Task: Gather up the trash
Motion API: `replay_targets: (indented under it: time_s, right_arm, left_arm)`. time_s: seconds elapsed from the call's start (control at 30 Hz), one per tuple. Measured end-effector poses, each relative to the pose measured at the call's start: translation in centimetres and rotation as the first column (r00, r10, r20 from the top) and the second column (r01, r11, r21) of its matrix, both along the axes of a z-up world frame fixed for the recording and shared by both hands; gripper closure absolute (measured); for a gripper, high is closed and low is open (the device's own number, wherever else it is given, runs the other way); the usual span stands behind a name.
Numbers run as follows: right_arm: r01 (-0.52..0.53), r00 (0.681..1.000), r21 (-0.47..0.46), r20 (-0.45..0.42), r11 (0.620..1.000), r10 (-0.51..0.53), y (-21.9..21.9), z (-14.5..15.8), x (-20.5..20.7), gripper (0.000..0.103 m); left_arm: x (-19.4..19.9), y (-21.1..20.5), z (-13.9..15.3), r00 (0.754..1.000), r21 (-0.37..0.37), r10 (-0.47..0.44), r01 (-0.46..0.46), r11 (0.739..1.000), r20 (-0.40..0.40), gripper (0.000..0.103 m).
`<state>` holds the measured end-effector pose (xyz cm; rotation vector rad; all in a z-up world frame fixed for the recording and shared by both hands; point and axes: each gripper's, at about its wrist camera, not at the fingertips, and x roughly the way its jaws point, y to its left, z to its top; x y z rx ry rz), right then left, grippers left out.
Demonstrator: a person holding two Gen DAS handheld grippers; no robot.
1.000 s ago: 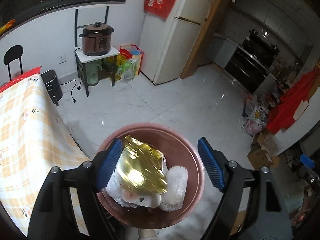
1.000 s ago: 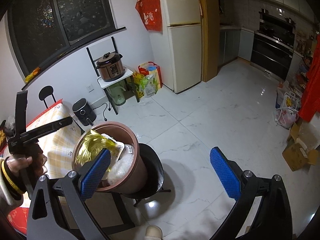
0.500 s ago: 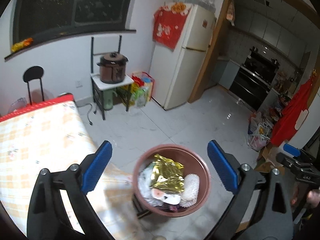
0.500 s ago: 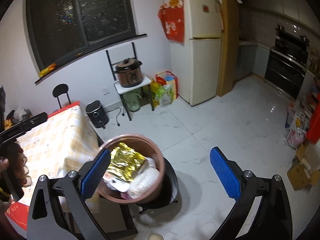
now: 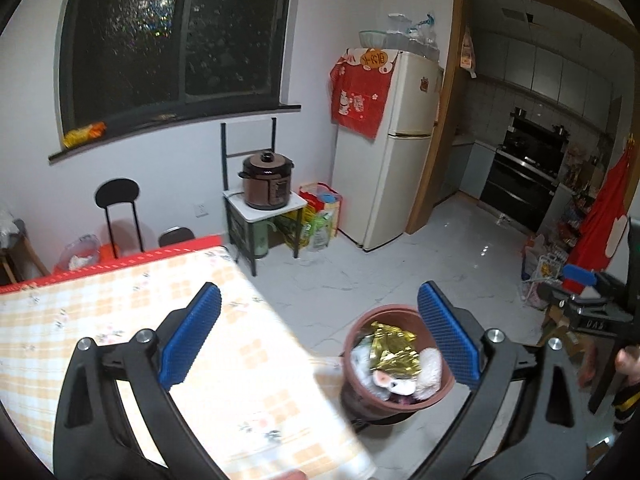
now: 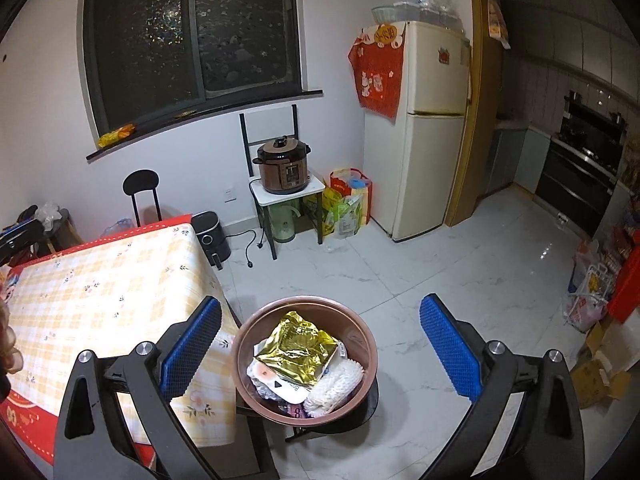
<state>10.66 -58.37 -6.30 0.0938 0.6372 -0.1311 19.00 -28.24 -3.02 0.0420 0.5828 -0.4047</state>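
A brown round bin stands on a black stool beside the table, filled with trash: a gold foil wrapper, white foam netting and white packets. It also shows in the left wrist view with the gold wrapper on top. My left gripper is open and empty, raised over the table corner left of the bin. My right gripper is open and empty, high above the bin. The right gripper also shows at the right edge of the left wrist view.
A table with a yellow checked cloth stands left of the bin. A rice cooker on a small rack, a fridge, bags, an air fryer and a black chair line the far wall. Boxes sit at right.
Both grippers have risen and drawn back from the bin, which now looks smaller and lower. The left gripper has shifted left over the table. Both stay open.
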Motion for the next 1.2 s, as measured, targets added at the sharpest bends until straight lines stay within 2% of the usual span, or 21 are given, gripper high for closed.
replay_targets:
  time_s: [0.3,0.5,1.2]
  right_arm:
    - [0.046,0.999,-0.049,0.006,0.998,-0.046,4.2,1.5,-0.5,0.005]
    - [0.067,0.998,-0.079,-0.004,0.995,-0.068,6.6,1.8,-0.8,0.005]
    - [0.125,0.992,-0.090,-0.006,0.988,-0.126,8.8,2.3,-1.9,0.005]
  left_arm:
    - [-0.9,4.8,1.1,1.000,0.021,0.008,-0.009,1.000,0.026,0.006]
    - [-1.4,6.5,1.1,0.999,0.016,-0.015,0.015,1.000,0.037,0.006]
    - [-1.5,7.7,0.9,0.997,0.014,-0.061,0.061,0.998,0.050,0.006]
